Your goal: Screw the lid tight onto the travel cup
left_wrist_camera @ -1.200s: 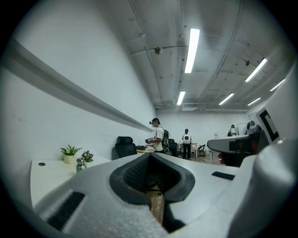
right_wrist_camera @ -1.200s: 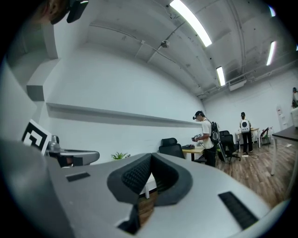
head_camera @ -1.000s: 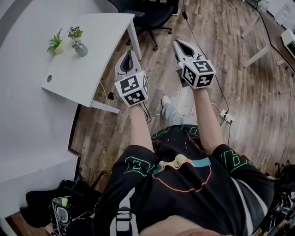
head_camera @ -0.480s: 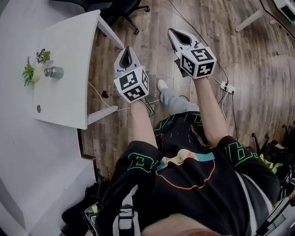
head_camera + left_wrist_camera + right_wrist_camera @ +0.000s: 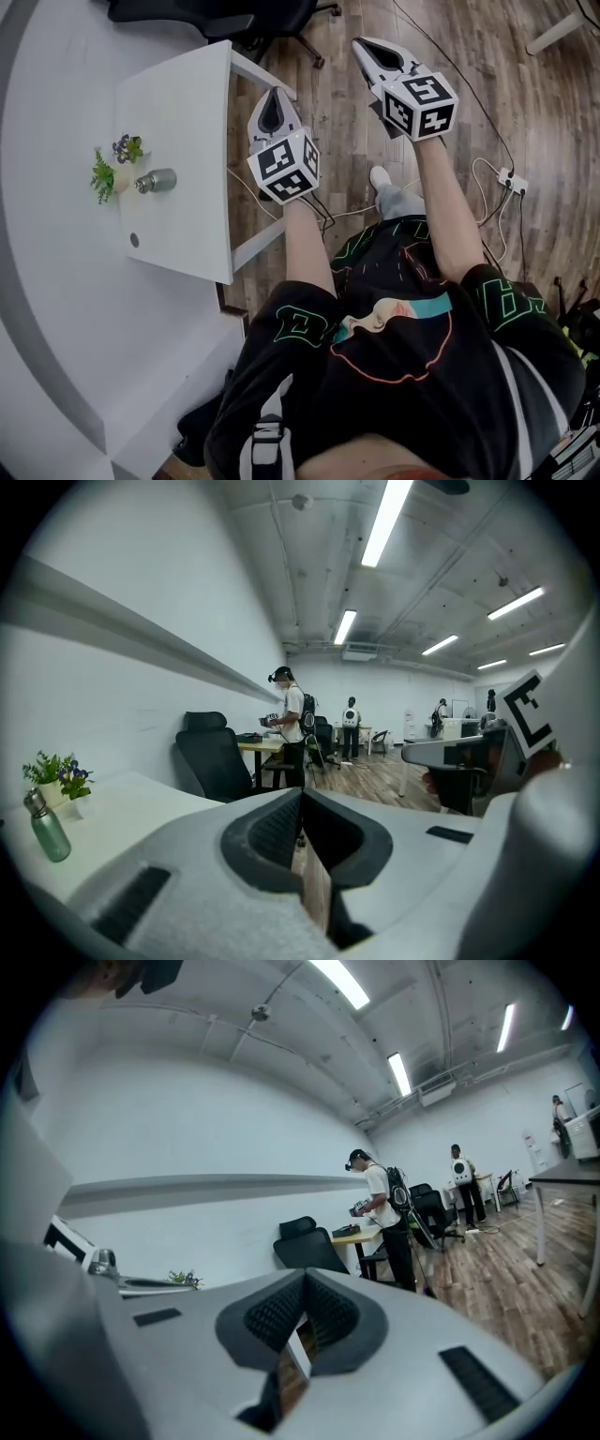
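Head view: a person stands on the wooden floor beside a white counter (image 5: 187,141), the left tool (image 5: 272,101) and the right tool (image 5: 367,47) both held out over the floor, jaws together, nothing in either. The travel cup (image 5: 157,180) sits on the counter just beside a small potted plant (image 5: 108,173), well apart from both tools. A cable (image 5: 492,169) trails across the floor near the person's feet and could likely catch a step toward the counter.

Left gripper view: the left tool (image 5: 302,794) is closed and empty. The travel cup (image 5: 47,825) stands upright at far left, a silver lid on top; how tight it sits cannot be told. The potted plant (image 5: 56,772) is close behind it, so a wide reach would probably knock the pot or tip the cup.

Right gripper view: the right tool (image 5: 305,1279) is likewise closed on nothing. Both tools would need to open before any grasp; arriving closed risks shoving the cup over.
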The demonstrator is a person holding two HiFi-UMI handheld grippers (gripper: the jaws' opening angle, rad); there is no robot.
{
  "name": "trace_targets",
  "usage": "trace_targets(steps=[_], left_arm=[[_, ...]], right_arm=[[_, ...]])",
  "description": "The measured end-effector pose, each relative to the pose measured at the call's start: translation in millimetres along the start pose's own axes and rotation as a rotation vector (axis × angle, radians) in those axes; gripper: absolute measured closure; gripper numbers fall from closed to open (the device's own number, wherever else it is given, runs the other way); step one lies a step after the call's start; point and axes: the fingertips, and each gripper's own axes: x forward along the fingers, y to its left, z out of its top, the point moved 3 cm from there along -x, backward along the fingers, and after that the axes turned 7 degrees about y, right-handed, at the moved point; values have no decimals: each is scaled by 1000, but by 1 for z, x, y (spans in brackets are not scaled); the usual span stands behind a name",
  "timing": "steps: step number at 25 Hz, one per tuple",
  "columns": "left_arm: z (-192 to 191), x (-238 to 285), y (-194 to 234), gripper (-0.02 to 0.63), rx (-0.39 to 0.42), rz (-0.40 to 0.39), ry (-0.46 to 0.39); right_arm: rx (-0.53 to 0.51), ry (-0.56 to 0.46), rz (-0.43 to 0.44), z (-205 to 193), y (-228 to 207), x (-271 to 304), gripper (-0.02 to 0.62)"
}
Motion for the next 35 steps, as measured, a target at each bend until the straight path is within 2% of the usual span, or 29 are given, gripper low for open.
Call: trace_targets(steps=[5, 10, 12, 16, 20, 26, 35], left_arm=[[15, 23, 26, 598, 0, 58, 1], [9, 16, 73, 598, -51, 176, 10], [2, 5, 95, 598, -88, 238, 13], [-13, -3, 141, 598, -121, 295, 29], [-31, -20, 199, 598, -210, 407, 26], [-52, -34, 264, 598, -316, 521, 23], [-117, -74, 349, 598, -452, 697, 91]], right_arm=[[19, 4, 51, 15, -9, 52, 590], [4, 43, 159, 19, 21, 103, 591], [-11, 68, 218, 14, 42, 121, 590], [-23, 106, 281, 1, 83, 158, 590], [-87, 165, 401, -11, 141, 204, 590], [-148, 238, 547, -25, 213, 255, 590], [-209, 361, 794, -83, 339, 318, 590]])
